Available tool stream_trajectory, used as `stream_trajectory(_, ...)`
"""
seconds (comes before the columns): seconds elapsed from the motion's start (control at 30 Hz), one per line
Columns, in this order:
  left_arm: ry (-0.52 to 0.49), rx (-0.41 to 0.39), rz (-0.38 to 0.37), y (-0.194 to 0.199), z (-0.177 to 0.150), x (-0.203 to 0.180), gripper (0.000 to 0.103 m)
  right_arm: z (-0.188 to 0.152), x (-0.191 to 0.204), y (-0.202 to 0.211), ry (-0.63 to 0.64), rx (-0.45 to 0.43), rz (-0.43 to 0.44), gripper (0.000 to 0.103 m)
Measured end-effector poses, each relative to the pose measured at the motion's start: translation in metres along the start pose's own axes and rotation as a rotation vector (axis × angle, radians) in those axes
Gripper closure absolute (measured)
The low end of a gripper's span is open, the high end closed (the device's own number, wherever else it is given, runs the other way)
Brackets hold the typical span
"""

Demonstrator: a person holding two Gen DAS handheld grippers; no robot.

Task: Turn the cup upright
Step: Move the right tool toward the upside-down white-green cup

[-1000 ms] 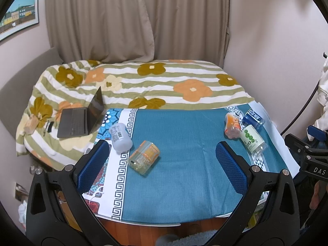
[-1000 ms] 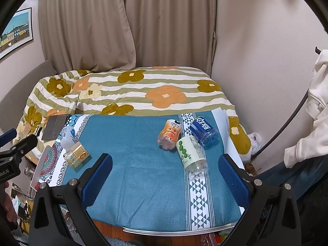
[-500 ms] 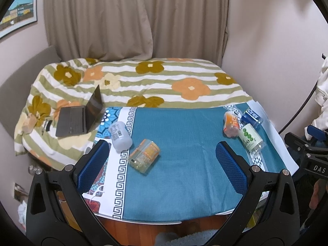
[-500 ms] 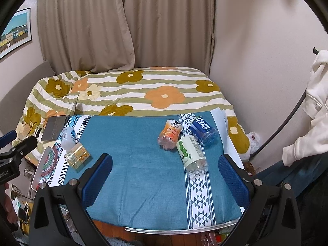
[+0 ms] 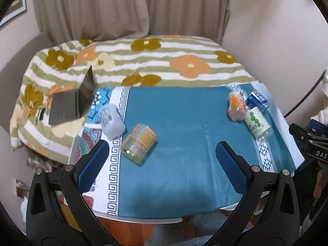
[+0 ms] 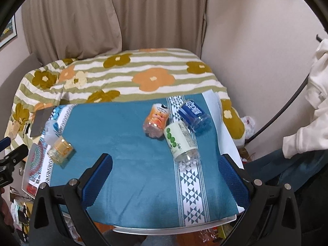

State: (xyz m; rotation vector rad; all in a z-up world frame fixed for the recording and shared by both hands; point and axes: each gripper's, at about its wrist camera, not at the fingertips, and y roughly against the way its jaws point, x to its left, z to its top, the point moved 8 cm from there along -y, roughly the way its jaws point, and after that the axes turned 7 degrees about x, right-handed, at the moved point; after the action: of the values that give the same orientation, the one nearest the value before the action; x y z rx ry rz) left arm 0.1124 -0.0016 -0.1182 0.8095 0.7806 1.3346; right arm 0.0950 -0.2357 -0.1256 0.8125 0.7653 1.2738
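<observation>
A clear cup with orange bands (image 5: 138, 142) lies on its side on the teal cloth at the table's left; it also shows in the right wrist view (image 6: 60, 149). A white cup (image 5: 111, 120) lies on its side just behind it. My left gripper (image 5: 162, 164) is open and empty, above the table's front edge, with the orange cup just ahead of its left finger. My right gripper (image 6: 164, 177) is open and empty over the table's front right part.
Three bottles lie at the right: orange (image 6: 156, 120), green-dotted white (image 6: 180, 140), blue (image 6: 194, 112). An open laptop (image 5: 71, 104) sits on the floral bedding (image 5: 164, 61) behind the table. The table's front edge (image 5: 143, 219) is near. Wall at right.
Both grippers have moved forward and down toward the table; the cups and bottles look larger and nearer. Nothing on the table has moved.
</observation>
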Motion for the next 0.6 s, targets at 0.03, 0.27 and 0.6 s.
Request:
stream_trajectory(0.03, 0.011, 0.015, 0.014, -0.007, -0.002, -0.001, 0.0, 0.001, -0.002, -0.006, 0.005, 0.01, 0.004, 0.0)
stream_trajectory(0.27, 0.117, 0.114, 0.082, -0.052, -0.02, -0.015, 0.0, 0.009, -0.023, -0.071, 0.113, 0.099, 0.032, 0.0)
stream_trajectory(0.6, 0.214, 0.21, 0.139, -0.099, -0.035, -0.032, 0.0, 0.017, -0.03, -0.151, 0.25, 0.208, 0.109, 0.0)
